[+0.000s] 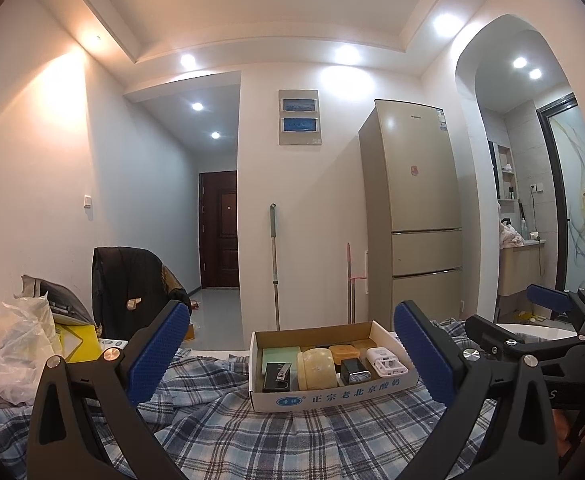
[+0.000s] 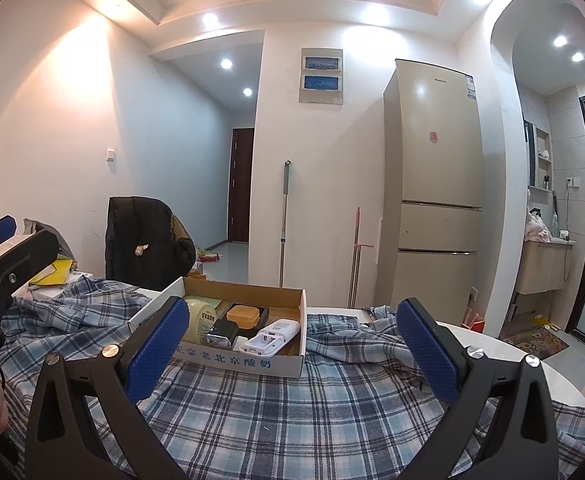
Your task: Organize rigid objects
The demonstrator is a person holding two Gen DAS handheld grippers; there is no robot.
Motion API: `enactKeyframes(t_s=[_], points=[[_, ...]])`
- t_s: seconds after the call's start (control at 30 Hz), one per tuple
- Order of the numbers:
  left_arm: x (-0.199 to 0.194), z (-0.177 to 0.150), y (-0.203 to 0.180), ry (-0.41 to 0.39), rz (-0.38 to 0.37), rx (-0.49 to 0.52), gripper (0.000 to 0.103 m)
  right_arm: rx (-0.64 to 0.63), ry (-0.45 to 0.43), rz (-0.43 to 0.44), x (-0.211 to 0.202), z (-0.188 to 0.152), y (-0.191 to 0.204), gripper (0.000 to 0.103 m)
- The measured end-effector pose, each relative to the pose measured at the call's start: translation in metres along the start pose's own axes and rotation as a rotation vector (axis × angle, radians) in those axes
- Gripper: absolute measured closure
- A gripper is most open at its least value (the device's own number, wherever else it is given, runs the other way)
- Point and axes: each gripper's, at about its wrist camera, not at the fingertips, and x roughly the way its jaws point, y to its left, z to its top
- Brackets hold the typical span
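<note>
Tools (image 1: 292,352) (image 2: 292,344) wide open, empty, above cloth (image 1: 292,440)

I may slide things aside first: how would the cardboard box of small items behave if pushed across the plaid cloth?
The cardboard box is shallow, wide and well filled, so it probably slides rather than tips. The plaid cloth lies wrinkled and may bunch ahead of it. Its thin walls could flex under the push.

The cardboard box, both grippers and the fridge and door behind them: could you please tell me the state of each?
Cardboard box: open-topped, filled with small items, resting on the plaid cloth.
Left gripper: open, holding nothing.
Right gripper: open, holding nothing.
White device: lying flat in the box.
Fridge: doors closed.
Brown door: closed.
</note>
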Motion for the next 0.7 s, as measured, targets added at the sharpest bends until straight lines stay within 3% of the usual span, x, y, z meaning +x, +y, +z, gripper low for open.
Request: enactKeyframes(t_s=[0.7], points=[[-0.0023, -0.0007, 0.0031, 0.002, -0.008, 0.017, 0.0, 0.016, 0.015, -0.005, 0.0032, -0.001, -0.0009, 0.0]])
